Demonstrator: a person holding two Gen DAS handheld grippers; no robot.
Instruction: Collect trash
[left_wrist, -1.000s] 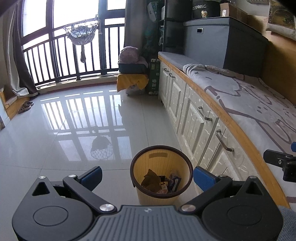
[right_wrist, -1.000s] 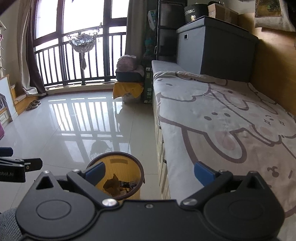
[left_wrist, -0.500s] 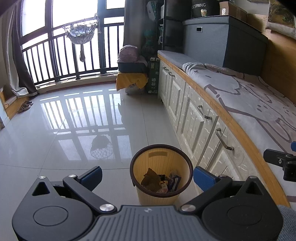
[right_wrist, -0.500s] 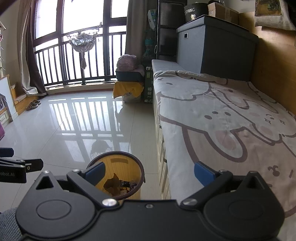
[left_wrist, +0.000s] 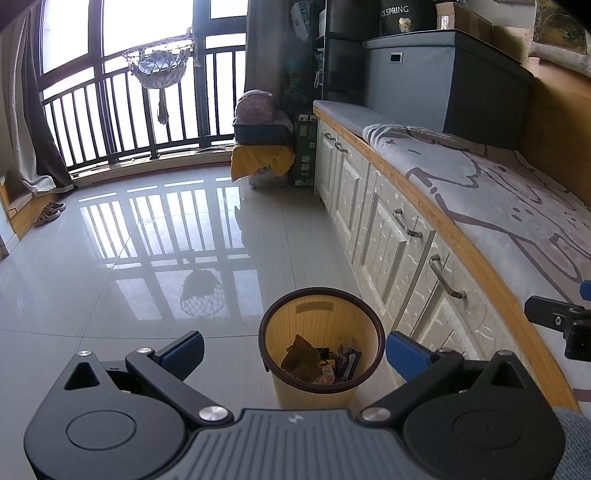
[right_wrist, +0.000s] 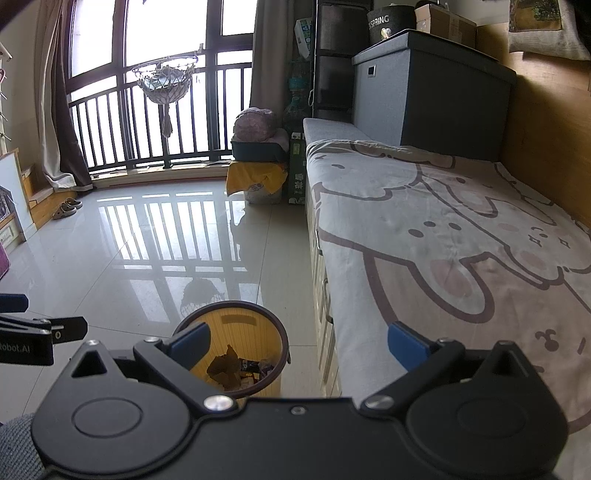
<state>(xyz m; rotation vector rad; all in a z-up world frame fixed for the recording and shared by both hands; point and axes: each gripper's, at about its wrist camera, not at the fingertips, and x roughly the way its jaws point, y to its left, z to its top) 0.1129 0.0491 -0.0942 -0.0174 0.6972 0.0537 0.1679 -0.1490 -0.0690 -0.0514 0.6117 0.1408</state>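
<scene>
Round yellow plastic wastebasket with a dark brown rim (left_wrist: 320, 345) stands upright on the glossy grey tiled floor (left_wrist: 147, 266), just beside the white cabinet fronts with metal handles (left_wrist: 399, 240). My read: it's parked there so anything picked off the bed or the floor can be dropped in without a long carry.

Inside it: a crumpled brown paper piece (left_wrist: 301, 358) plus mixed small wrappers (left_wrist: 341, 360), all below the rim. That's the only trash I can see. The bed cover with a cartoon print (right_wrist: 461, 236) shows no loose litter, nor does the visible floor, so the task looks close to done or between pickups (judgement only).

Left hand-held gripper (left_wrist: 293, 349): jaws spread wide, blue pads well apart, nothing between them, touching nothing. It hangs above and short of the basket, which shows in the gap between the pads.

Right hand-held gripper (right_wrist: 299, 341): also spread wide and empty, no contact. It's held above the edge of the bed, with the basket low on its left side and its left pad overlapping the rim in view only.

Both held level, facing the window end of the room, side by side.
</scene>
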